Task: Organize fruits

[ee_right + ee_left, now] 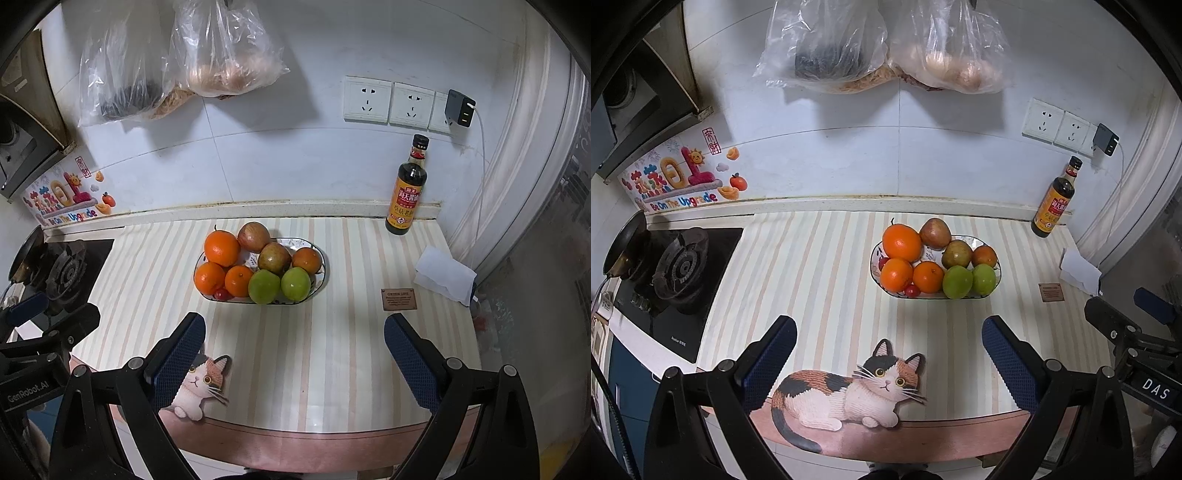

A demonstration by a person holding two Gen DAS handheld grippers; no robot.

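Toward the back middle of the bench (820, 280), on its striped mat (332, 332), sat an oval plate (982, 242) with a dark rim and a painted pattern, heaped with fruit. Three oranges (902, 242) filled its left half, the biggest at the back with a short stem, two smaller ones in front. A reddish apple (935, 232) sat at the back, a second red-green apple (274, 257) just right of centre, and a darker orange fruit (306, 259) at the right end. Two smooth green fruits (264, 286) lay side by side at the front right, touching each other. A small glossy tomato (222, 294) was tucked at the front rim beneath the oranges. The left gripper (889, 354) hovered near the front edge above a printed calico cat (849, 391), its blue textured pads spread wide and holding nothing. The right gripper (294, 354) hung likewise over the mat's front right part, jaws wide apart and empty. A dark sauce bottle (408, 192) with a yellow label stood upright at the back right corner. Crumpled white paper (445, 275) lay at the right edge. Two clear plastic bags (886, 44) hung on the tiled wall. A black gas burner (681, 269) occupied the left end.
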